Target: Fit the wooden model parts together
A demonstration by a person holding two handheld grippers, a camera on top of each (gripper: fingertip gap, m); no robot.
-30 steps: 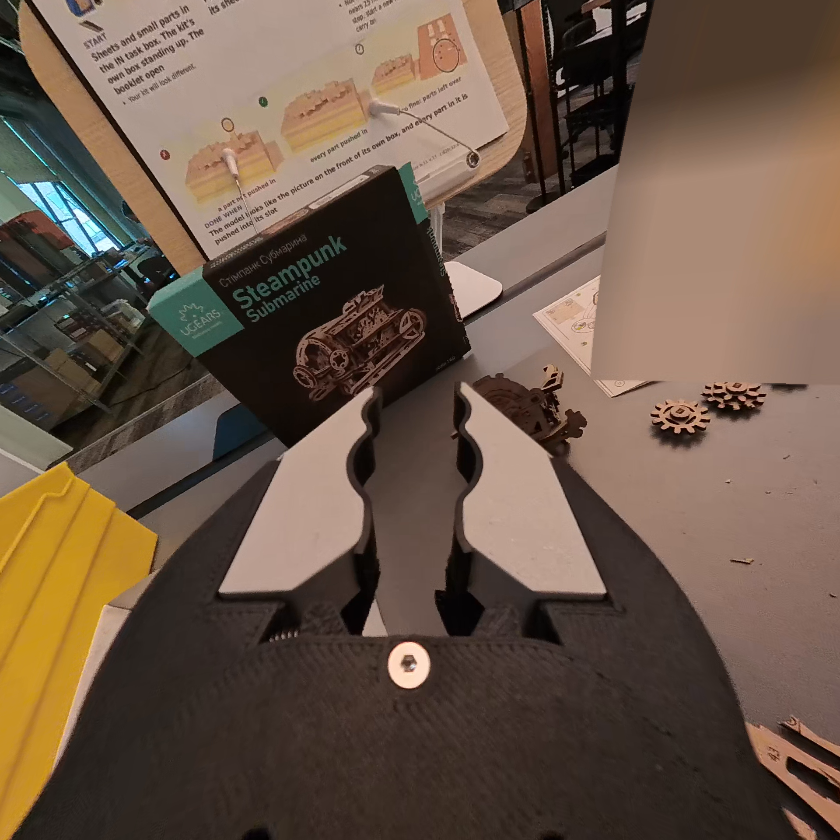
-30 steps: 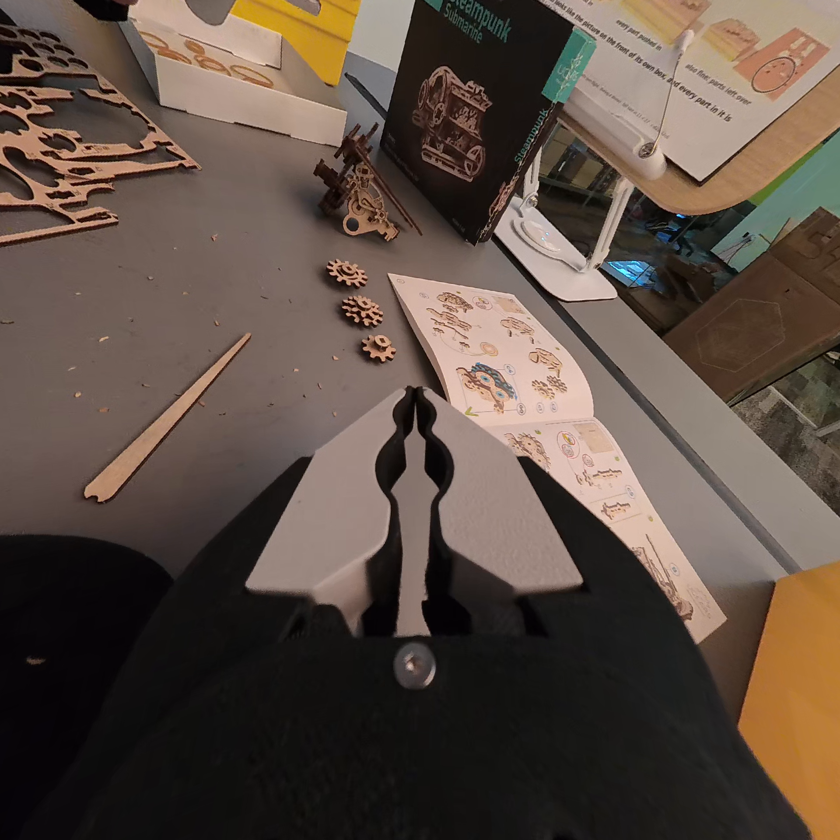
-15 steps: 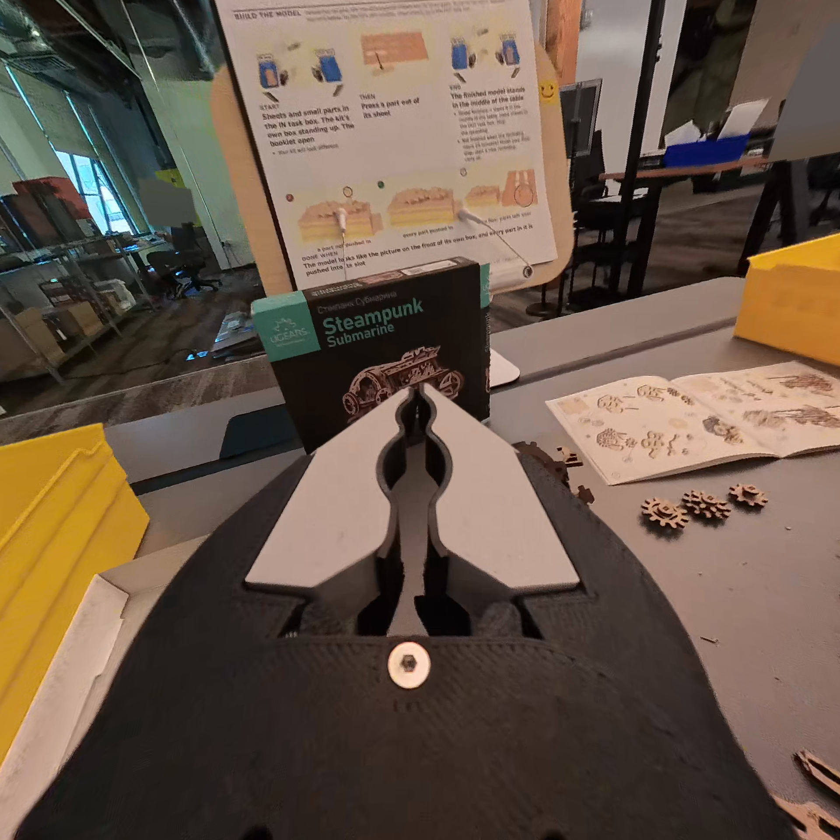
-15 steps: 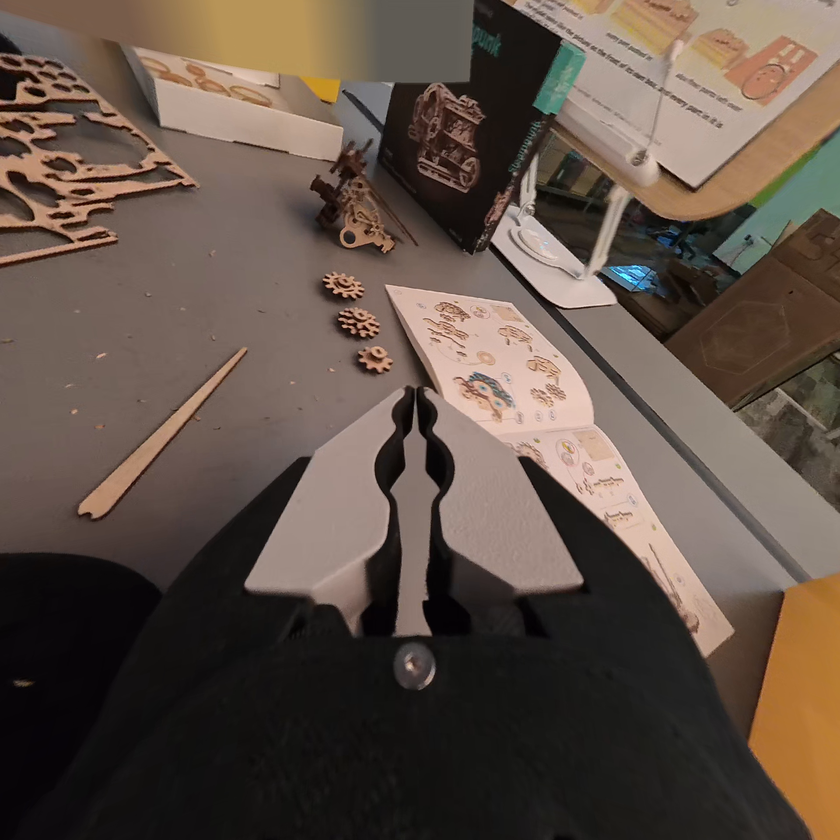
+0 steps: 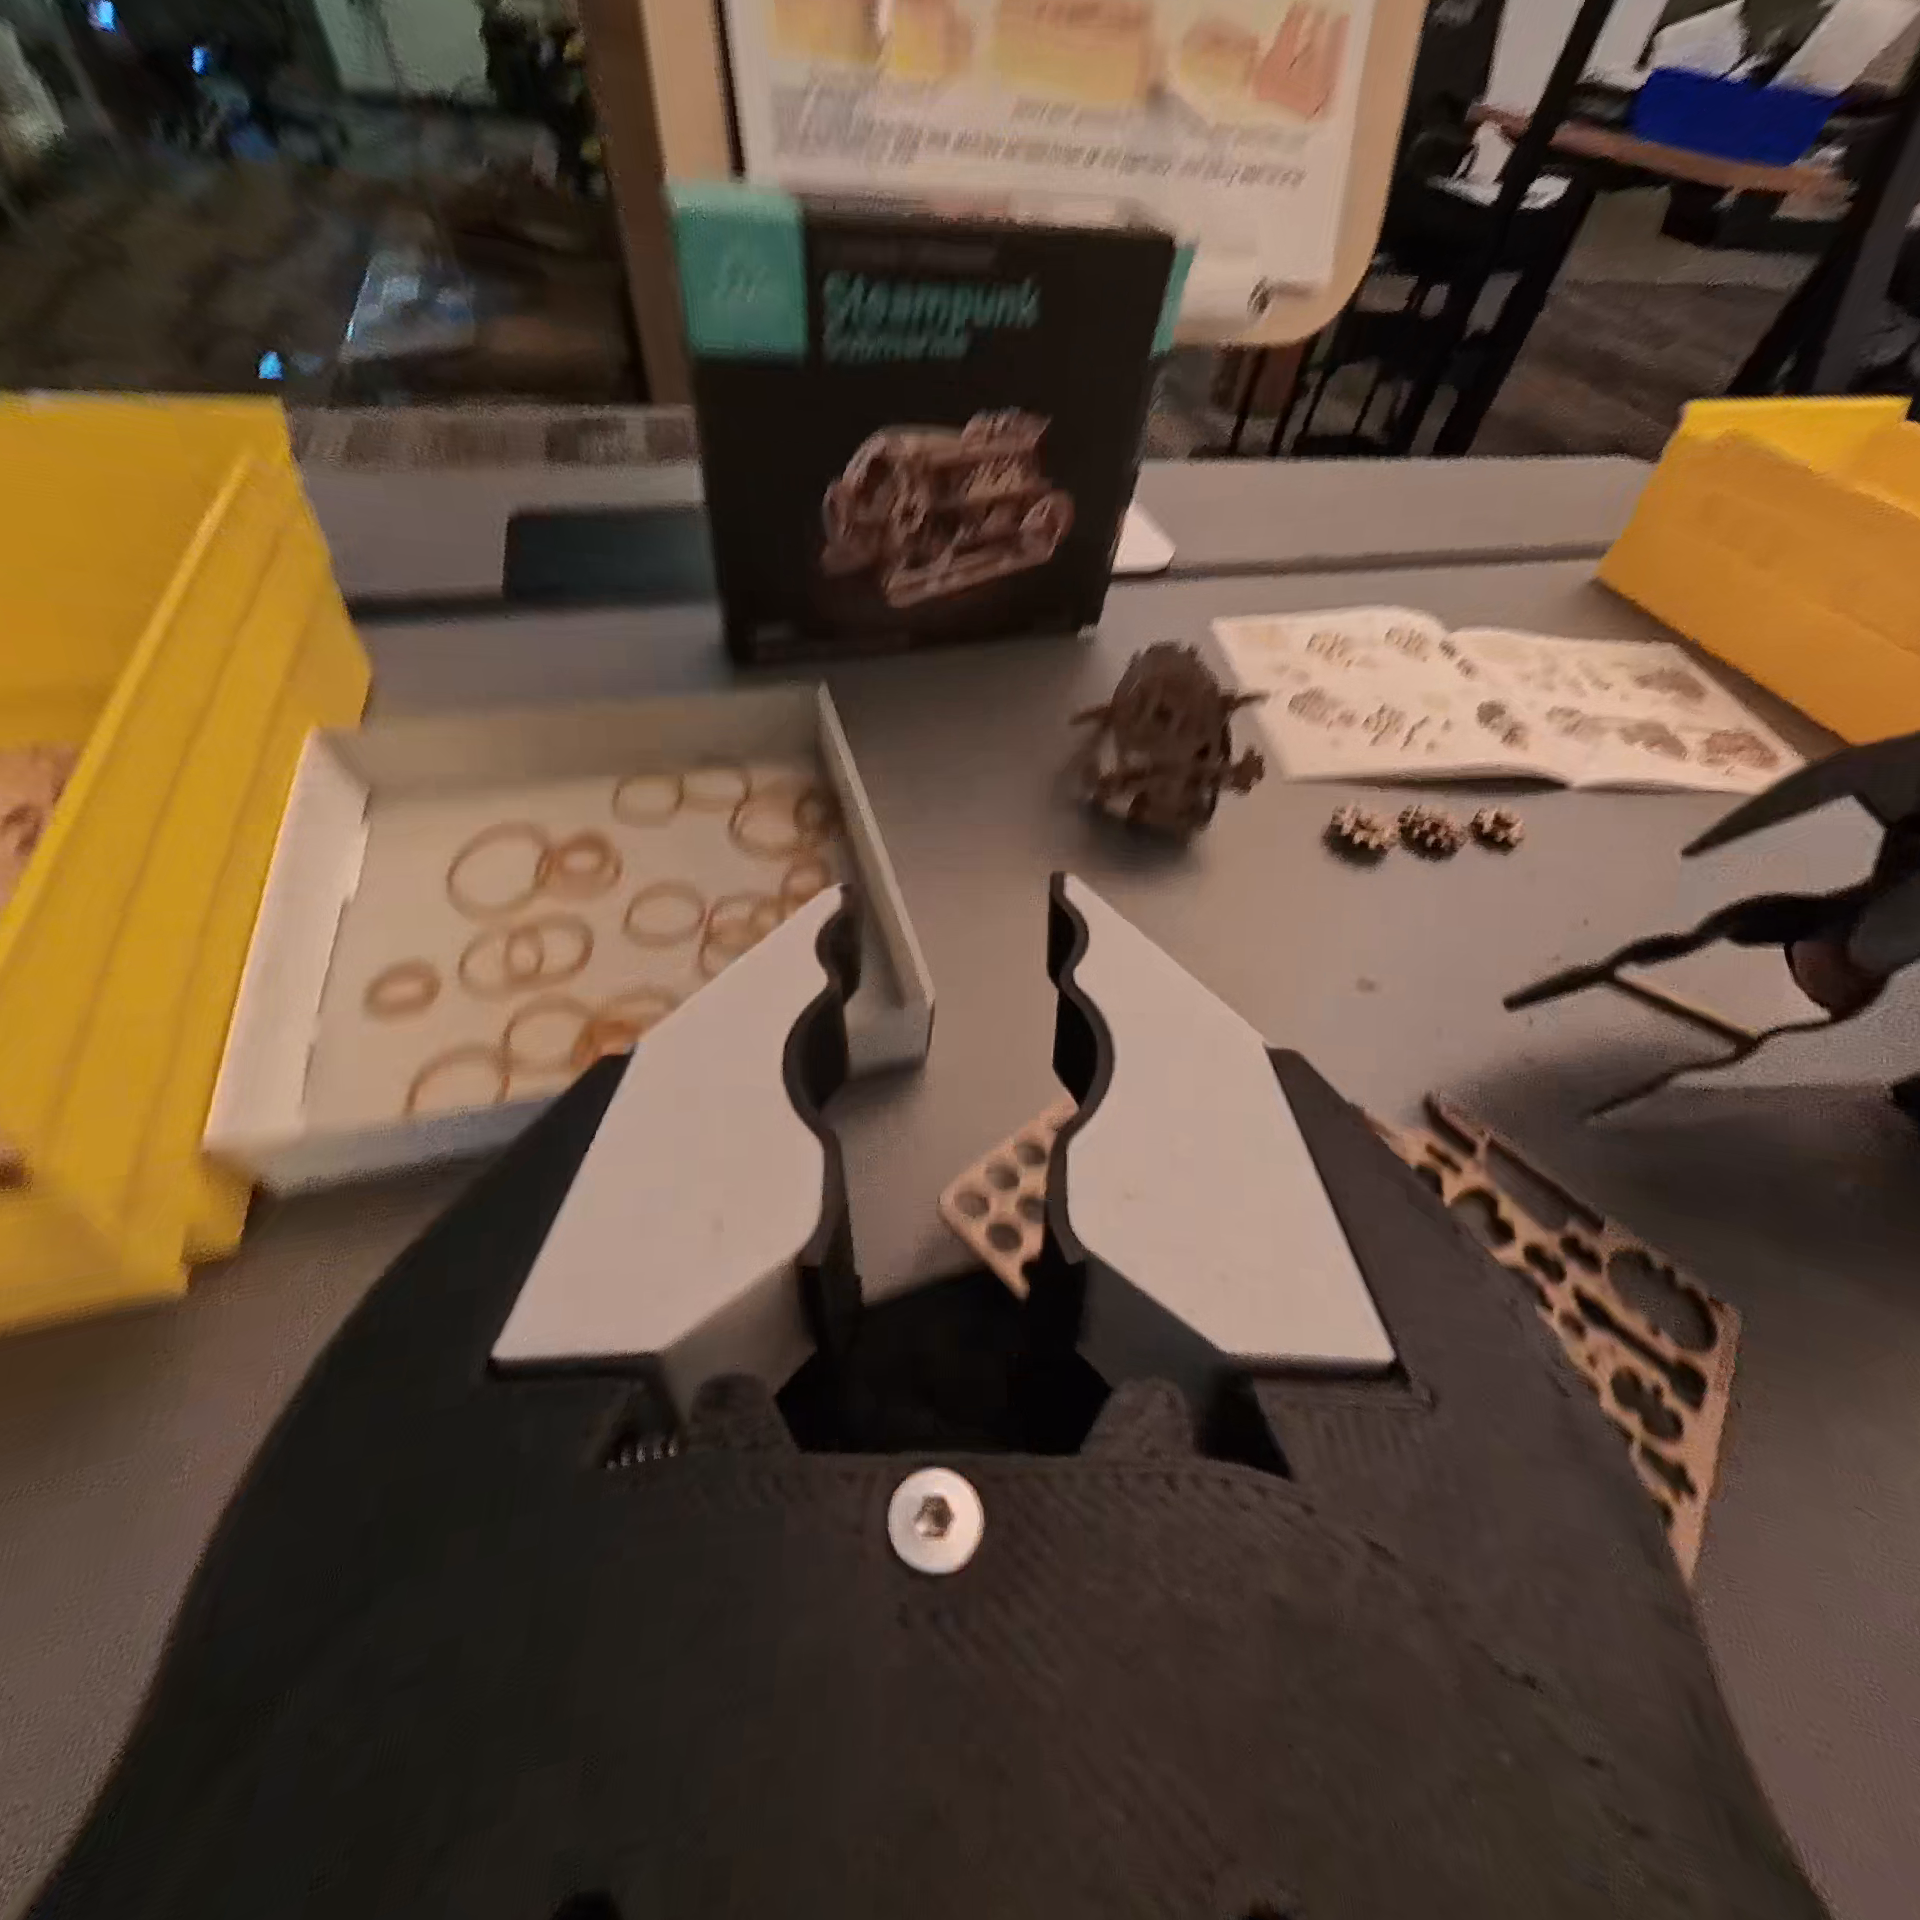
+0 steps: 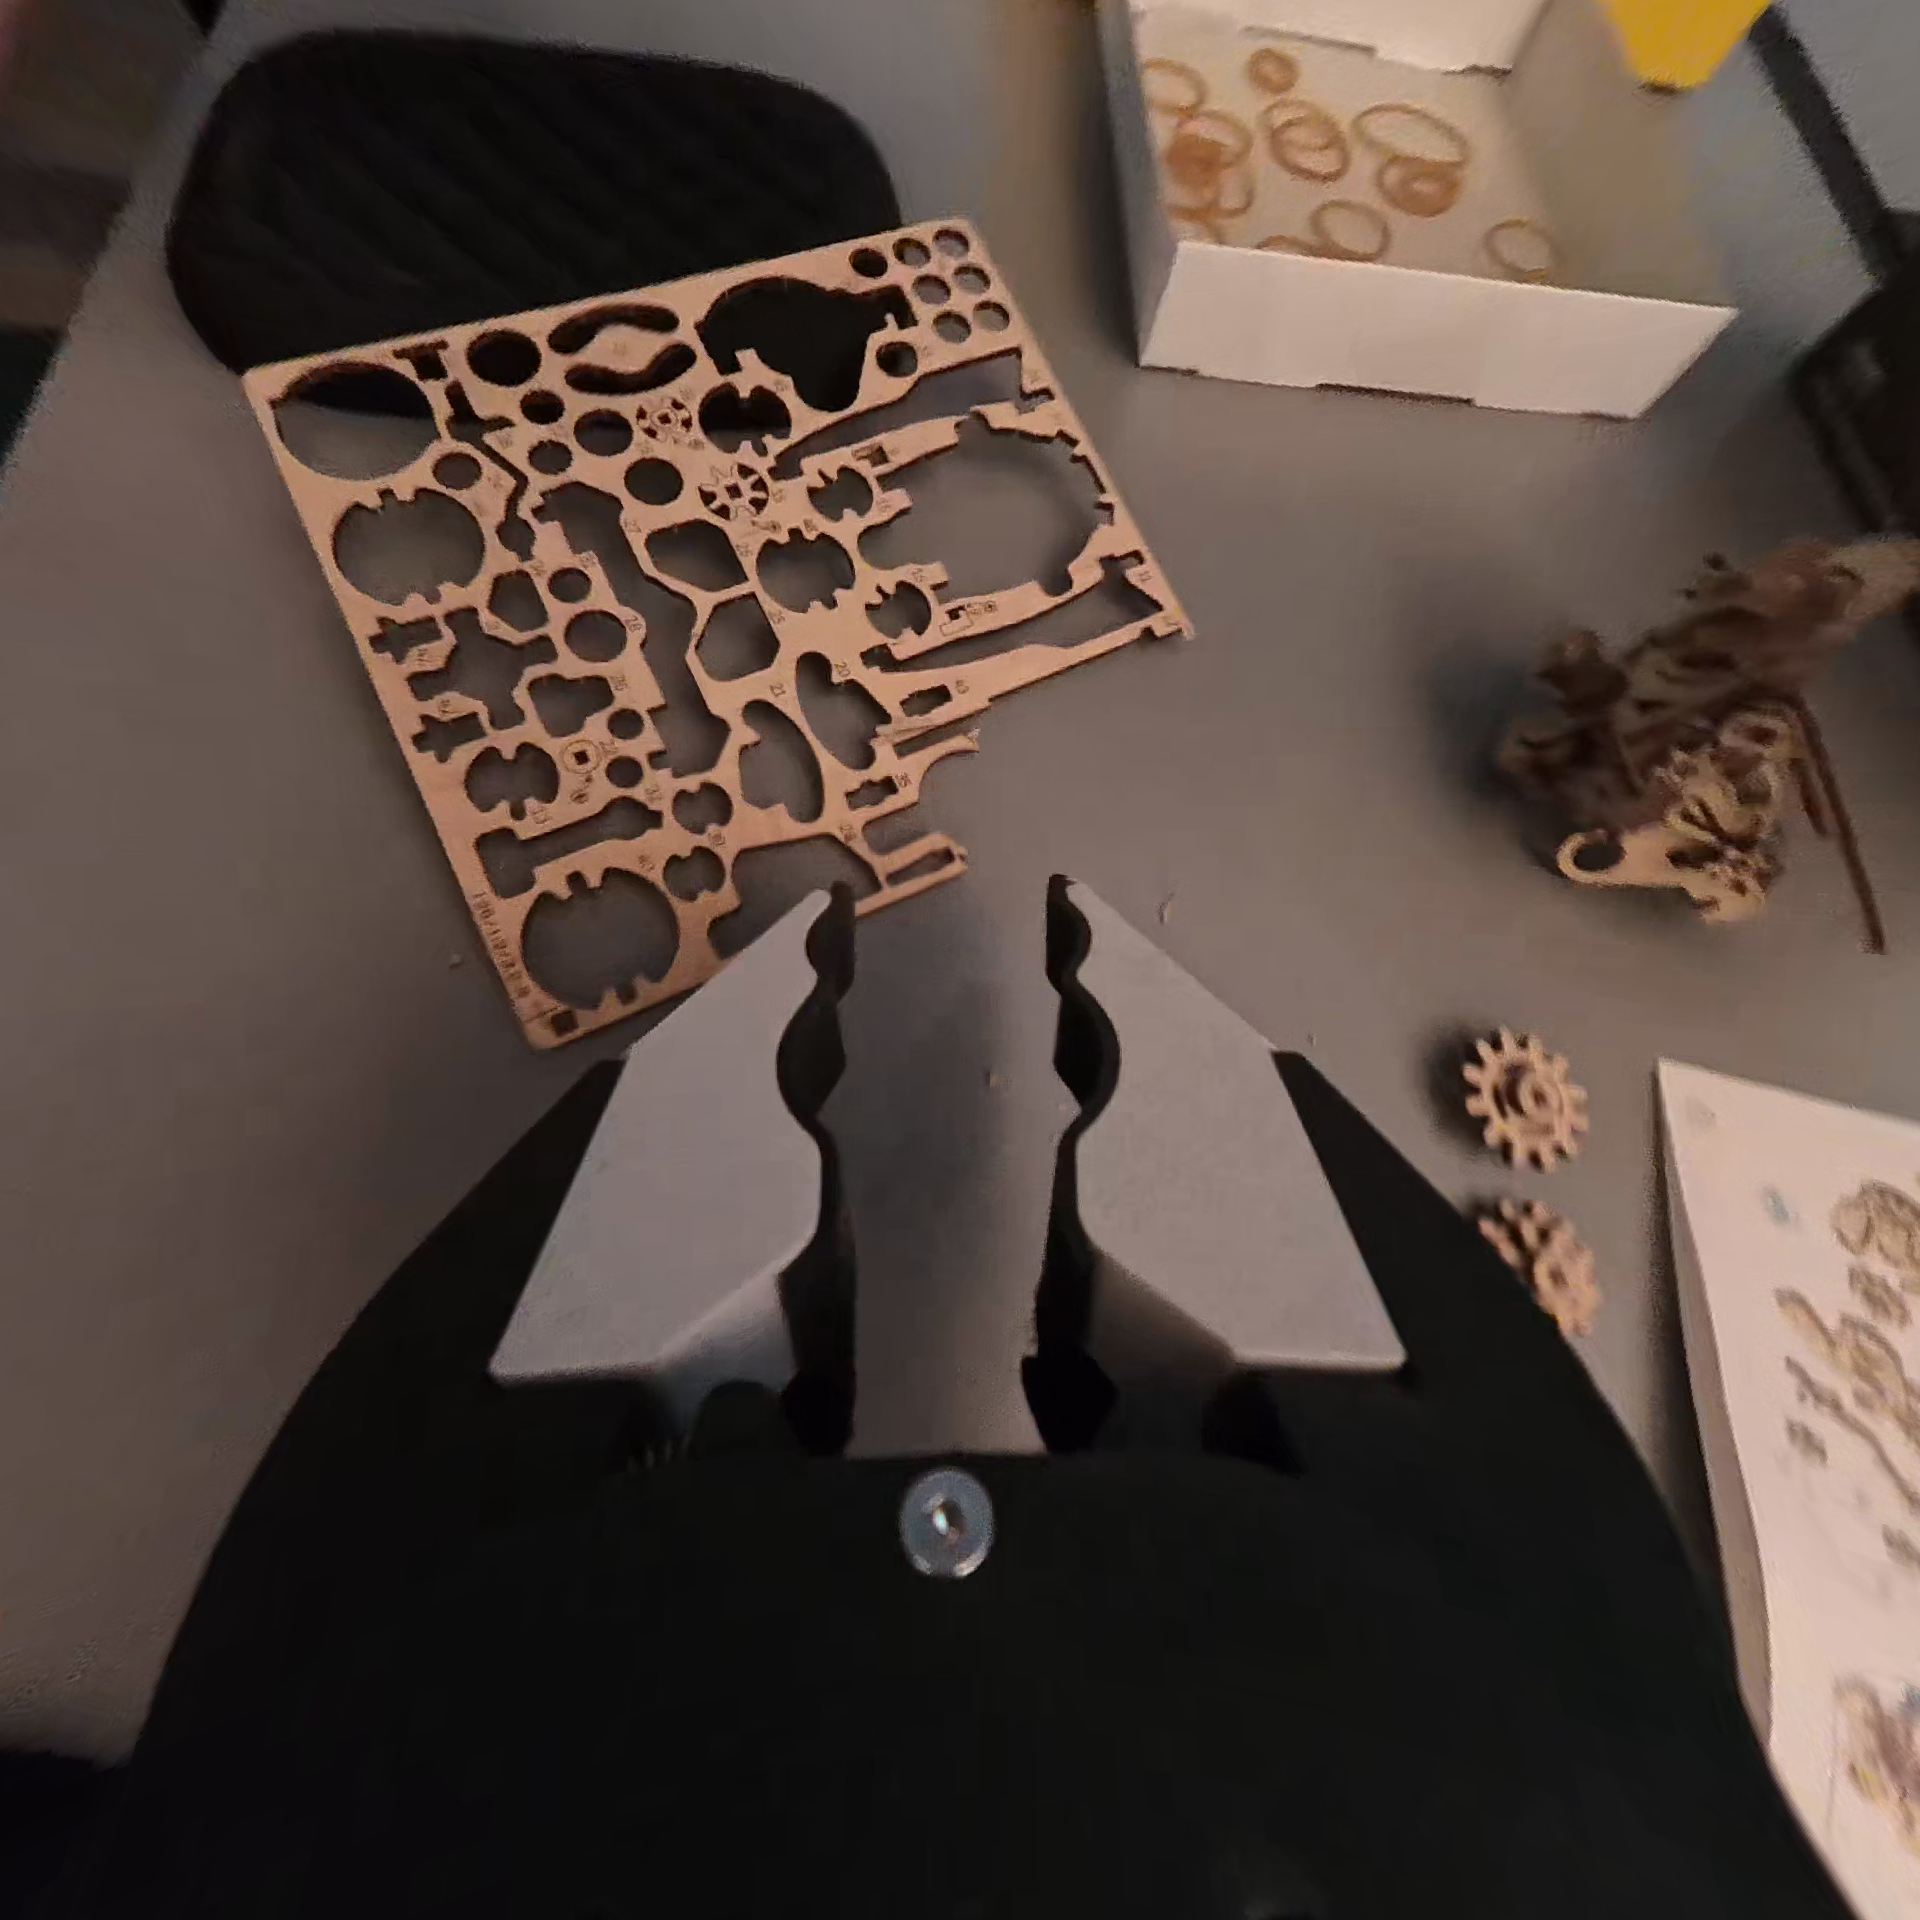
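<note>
Nearby, white box (image 5: pixel 281 997) of tan rings (image 5: pixel 499 883); both empty hand-held grippers, left (image 5: pixel 945 904) and right (image 6: pixel 940 894), spread wide.

Dark part-built model (image 6: pixel 1704 769) stands on the table, loose gears (image 6: pixel 1522 1096) nearby, punched-out sheet (image 6: pixel 717 613) flat

Both wrist cams overlook table (image 5: pixel 1351 935).
</note>
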